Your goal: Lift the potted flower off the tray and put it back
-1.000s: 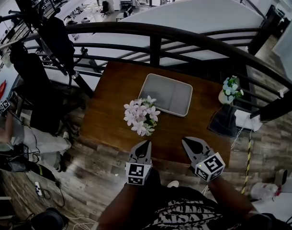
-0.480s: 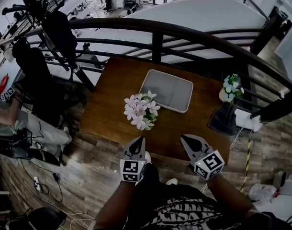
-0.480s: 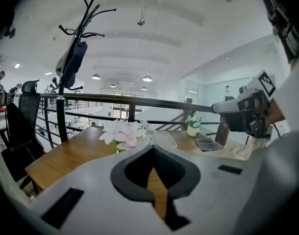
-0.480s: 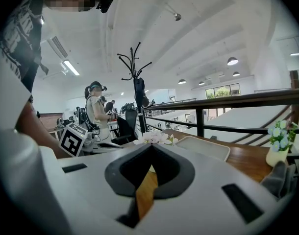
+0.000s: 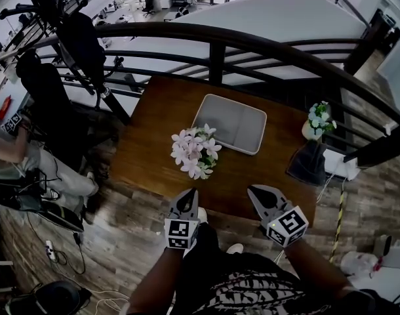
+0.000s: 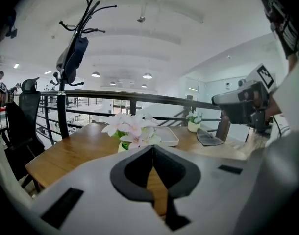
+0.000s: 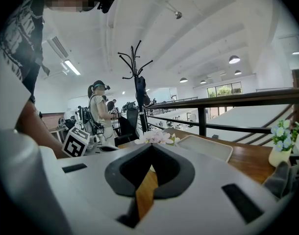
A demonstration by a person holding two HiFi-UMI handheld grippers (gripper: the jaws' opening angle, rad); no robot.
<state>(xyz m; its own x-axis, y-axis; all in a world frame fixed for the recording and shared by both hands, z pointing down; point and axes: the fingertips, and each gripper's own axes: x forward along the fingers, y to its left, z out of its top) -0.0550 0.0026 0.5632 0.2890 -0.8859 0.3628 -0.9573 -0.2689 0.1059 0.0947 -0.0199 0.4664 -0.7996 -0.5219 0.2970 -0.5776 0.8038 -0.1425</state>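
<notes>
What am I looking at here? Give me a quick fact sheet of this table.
table: wooden, by a railing
tray: grey, empty
pink potted flower: on the table beside the tray, not in it
small blue-flowered pot: right edge, by a dark cloth
left gripper: shut, empty
right gripper: shut, empty

No word, number or brand can be read anywhere: the only signs are the black-and-white square markers on the cubes of the left gripper (image 5: 188, 193) and the right gripper (image 5: 253, 190), coded patterns without letters, and the pale print on the person's shirt (image 5: 252, 291) cannot be made out
</notes>
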